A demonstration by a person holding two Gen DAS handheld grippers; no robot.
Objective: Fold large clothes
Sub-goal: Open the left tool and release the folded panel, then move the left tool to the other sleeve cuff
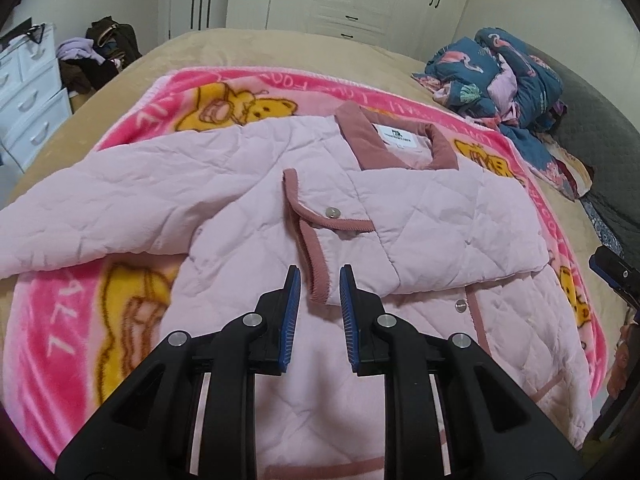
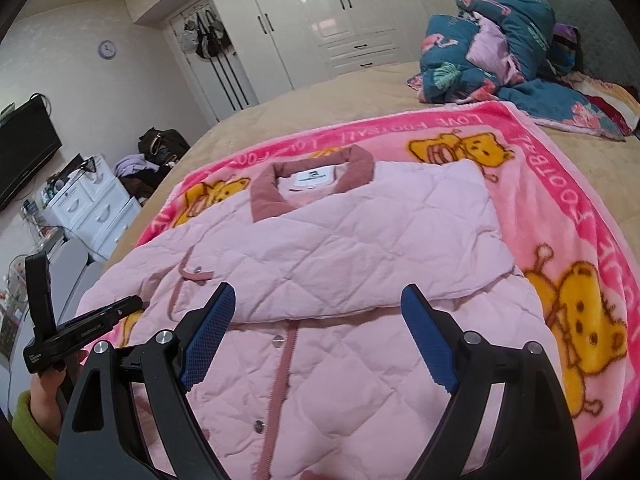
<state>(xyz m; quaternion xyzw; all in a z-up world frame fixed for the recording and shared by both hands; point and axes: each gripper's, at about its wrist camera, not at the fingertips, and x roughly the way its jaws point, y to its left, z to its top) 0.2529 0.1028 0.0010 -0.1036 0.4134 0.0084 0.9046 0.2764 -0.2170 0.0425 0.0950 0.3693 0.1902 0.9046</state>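
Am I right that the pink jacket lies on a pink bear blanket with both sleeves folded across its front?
Not quite. Only one sleeve is folded across the jacket; the left wrist view shows the other sleeve still spread out over the blanket.

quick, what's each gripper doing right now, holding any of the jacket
left gripper: shut down to a narrow gap, nothing held, above the pink jacket.
right gripper: open wide, empty, above the jacket.
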